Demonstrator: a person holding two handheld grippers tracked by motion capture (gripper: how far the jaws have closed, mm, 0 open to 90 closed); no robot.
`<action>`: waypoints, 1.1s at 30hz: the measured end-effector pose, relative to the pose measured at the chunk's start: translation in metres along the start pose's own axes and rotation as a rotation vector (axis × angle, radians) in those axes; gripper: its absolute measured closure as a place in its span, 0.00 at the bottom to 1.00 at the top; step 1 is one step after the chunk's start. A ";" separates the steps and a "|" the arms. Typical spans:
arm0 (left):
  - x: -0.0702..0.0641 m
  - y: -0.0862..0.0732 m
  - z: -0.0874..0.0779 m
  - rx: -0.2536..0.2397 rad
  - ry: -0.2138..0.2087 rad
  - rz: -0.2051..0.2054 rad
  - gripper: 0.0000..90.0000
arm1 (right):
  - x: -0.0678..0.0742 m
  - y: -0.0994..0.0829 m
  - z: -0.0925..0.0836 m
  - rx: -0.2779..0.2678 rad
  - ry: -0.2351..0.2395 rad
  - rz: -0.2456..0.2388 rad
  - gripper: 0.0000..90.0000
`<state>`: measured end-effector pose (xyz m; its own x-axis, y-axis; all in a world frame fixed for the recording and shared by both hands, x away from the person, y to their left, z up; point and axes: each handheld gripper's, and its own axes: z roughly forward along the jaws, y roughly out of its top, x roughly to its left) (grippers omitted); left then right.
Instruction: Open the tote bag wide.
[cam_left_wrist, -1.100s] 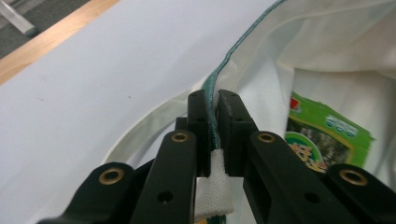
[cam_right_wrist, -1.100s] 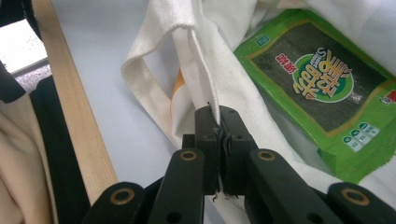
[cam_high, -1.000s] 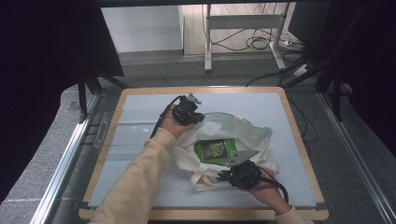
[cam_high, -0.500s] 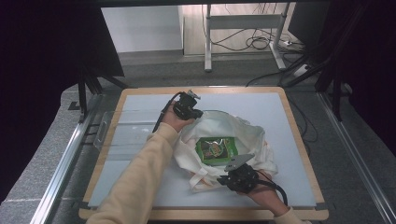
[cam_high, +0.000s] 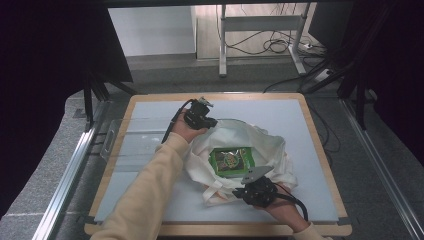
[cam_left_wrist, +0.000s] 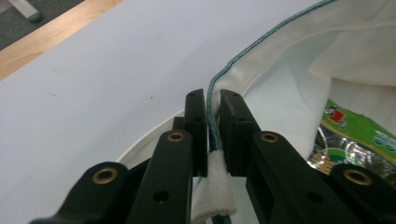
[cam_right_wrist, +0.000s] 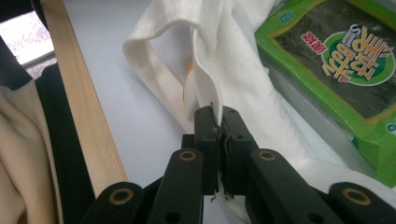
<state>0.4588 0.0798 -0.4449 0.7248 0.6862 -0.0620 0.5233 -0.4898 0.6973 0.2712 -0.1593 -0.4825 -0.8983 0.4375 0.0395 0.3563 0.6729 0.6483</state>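
White cloth bag (cam_high: 240, 150) lying mid-table on grey mat (cam_high: 300, 120), mouth spread wide, facing up. Green snack pack (cam_high: 232, 161) flat inside bag, label up.

L gripper (cam_high: 209, 121) at far rim of bag, pointing down at rim. In left gripper view: green-stitched hem (cam_left_wrist: 212, 109) runs betw. the jaws, jaws just been opening, slim gap showing each side of hem near tips, so no longer pinching there; lower down, white fabric tab (cam_left_wrist: 212, 186) bunched betw. jaw bases. Snack pack (cam_left_wrist: 355, 140) visible to right inside bag, foil edge showing.

R gripper (cam_high: 252, 192) at near rim of bag, close to near edge of table. In right gripper view: jaws clamped on bag fabric (cam_right_wrist: 219, 70), pads pressed tight, cloth fold rising straight out of tips. Handle loop (cam_right_wrist: 154, 65) of bag hanging off to left of jaws over mat. Snack pack (cam_right_wrist: 341, 56) just right of grip, inside bag. Wooden table edge (cam_right_wrist: 79, 93) to left, beige sleeve (cam_right_wrist: 18, 154) beyond it.

Clear plastic tray (cam_high: 125, 145) on left part of table, just beside L forearm, apart from bag.
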 end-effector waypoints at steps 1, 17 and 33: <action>-0.001 -0.001 -0.003 -0.007 -0.003 0.002 0.87 | 0.000 0.000 0.000 -0.005 -0.002 0.001 0.95; -0.045 -0.026 -0.086 -0.140 -0.102 0.093 0.43 | -0.004 0.006 -0.020 -0.104 -0.040 0.033 0.65; -0.078 -0.077 -0.101 -0.137 -0.160 0.139 0.51 | -0.015 0.008 -0.038 -0.160 -0.076 0.068 0.60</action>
<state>0.3171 0.1182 -0.4216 0.8529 0.5182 -0.0633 0.3559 -0.4883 0.7968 0.2774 -0.1833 -0.4487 -0.8494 0.5266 0.0332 0.3641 0.5394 0.7593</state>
